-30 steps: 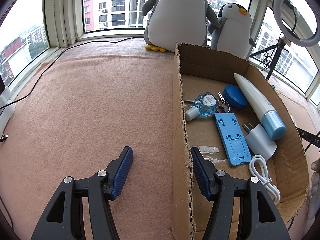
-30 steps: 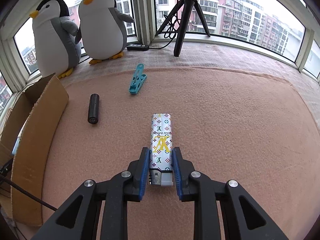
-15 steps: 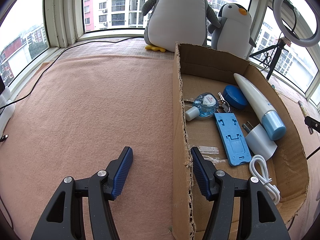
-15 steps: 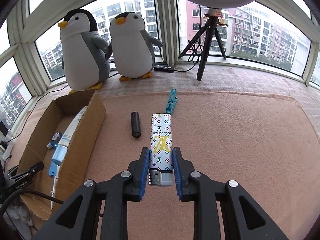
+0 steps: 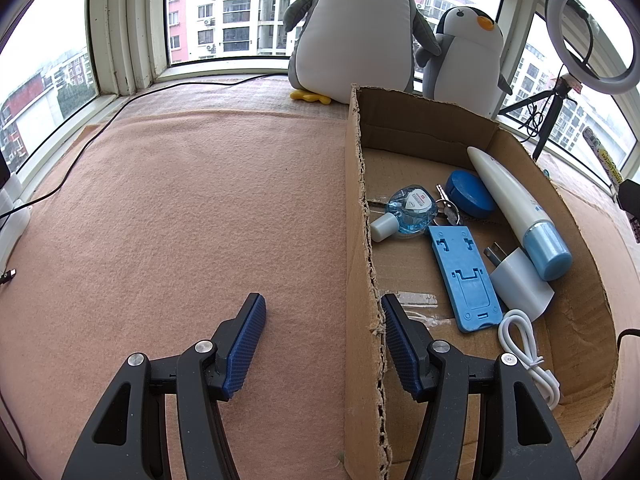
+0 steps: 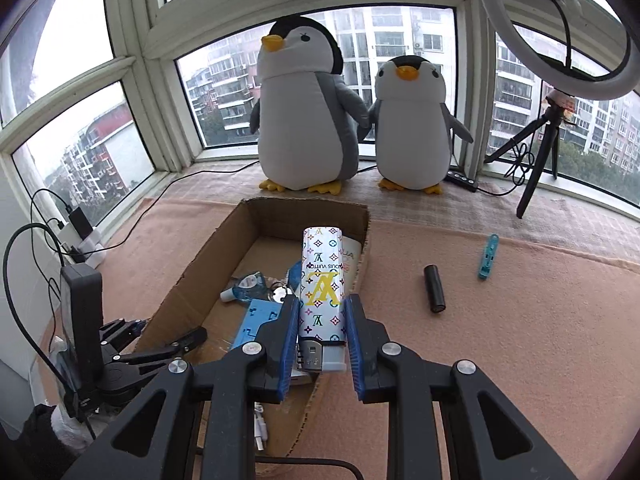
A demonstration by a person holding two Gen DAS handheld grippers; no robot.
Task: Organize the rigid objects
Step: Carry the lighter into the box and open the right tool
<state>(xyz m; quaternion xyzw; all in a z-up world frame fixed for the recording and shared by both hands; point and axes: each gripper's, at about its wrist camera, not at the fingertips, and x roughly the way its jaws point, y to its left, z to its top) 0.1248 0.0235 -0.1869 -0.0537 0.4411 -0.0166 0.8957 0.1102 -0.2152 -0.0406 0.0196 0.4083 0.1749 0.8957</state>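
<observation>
One light, stiff, glossy lighter (image 6: 322,280) rides above the cardboard box (image 6: 276,212), right gripper (image 6: 322,340) pinching its slick lower sides, while the left gripper (image 5: 322,340) straddles the box wall, jaws apart.

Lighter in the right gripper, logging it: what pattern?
White with multicoloured monogram print, on the lighter; right wrist view.

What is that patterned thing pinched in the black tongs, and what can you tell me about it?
It looks like a lighter: a slim, glossy white body printed with small multicoloured monogram symbols and a large yellow logo, with a metal and grey plastic cap end nearest the camera. The right gripper clamps it by its lower part between blue ribbed pads, one on each long side. It points away from the camera, held in the air over the near end of the cardboard box, touching nothing else.
</observation>
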